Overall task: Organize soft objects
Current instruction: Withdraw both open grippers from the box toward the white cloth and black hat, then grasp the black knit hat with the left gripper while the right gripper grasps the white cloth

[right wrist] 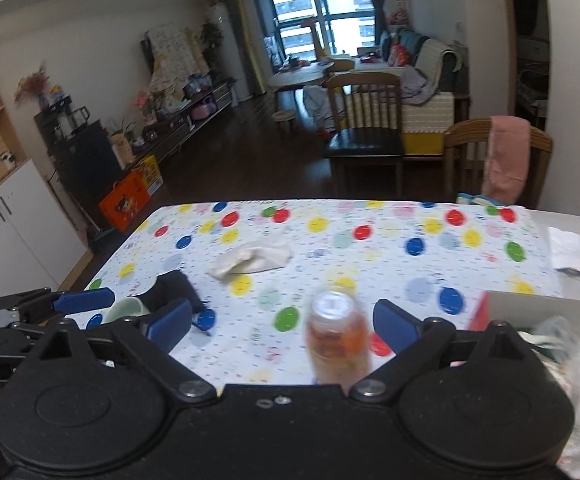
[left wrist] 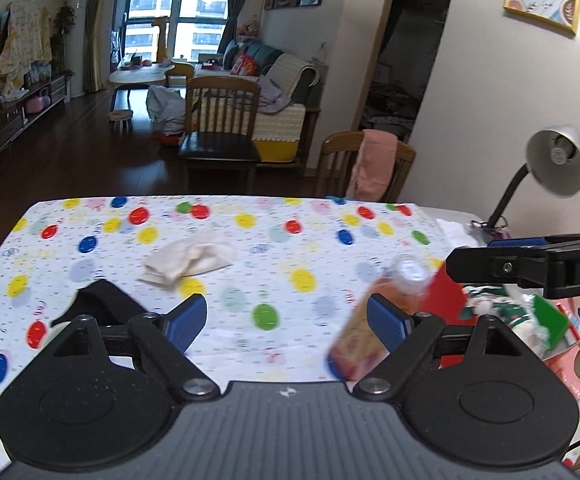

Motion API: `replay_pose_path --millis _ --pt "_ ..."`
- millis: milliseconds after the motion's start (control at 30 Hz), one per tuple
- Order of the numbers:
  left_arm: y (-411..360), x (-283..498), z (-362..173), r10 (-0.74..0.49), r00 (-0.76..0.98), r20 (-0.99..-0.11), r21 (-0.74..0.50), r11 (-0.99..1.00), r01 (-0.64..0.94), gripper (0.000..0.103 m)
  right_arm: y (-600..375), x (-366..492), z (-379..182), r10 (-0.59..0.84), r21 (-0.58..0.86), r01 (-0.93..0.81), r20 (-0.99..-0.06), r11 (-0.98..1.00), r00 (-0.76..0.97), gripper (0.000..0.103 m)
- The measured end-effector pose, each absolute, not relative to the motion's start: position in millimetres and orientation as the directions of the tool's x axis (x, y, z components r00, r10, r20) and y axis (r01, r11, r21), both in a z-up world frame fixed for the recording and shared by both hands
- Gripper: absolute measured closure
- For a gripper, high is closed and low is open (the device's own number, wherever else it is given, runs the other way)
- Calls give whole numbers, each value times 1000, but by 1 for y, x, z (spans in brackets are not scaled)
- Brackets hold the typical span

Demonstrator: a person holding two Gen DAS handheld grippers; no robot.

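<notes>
Both grippers spread, nothing pinched: left gripper point(left wrist: 284, 326), right gripper point(right wrist: 282, 322). White cloth point(left wrist: 188, 260) and dark cloth point(left wrist: 104, 304) seen ahead on desk point(left wrist: 250, 208), judged unsorted.

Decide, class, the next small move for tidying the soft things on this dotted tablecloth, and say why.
Probably ease the left claw forward to the crumpled white cloth. It lies loose on the tablecloth ahead, both claws stand open and hold nothing, and the bottle in front of the right claw is not soft.
</notes>
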State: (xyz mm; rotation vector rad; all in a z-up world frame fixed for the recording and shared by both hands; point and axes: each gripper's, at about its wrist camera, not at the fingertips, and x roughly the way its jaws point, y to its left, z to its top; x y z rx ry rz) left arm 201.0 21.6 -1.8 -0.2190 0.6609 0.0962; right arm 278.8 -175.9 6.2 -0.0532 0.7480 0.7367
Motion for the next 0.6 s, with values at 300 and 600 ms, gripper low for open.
replay_pose_path --millis 300,600 --pt "100 202 -14 34 784 -620 -171 969 -177 1 -87 283 -1 588 188 -664 -672 724 450 3" --pt "175 218 -34 50 743 -668 -159 965 -208 1 -18 310 -16 548 175 -647 -713 742 436 3"
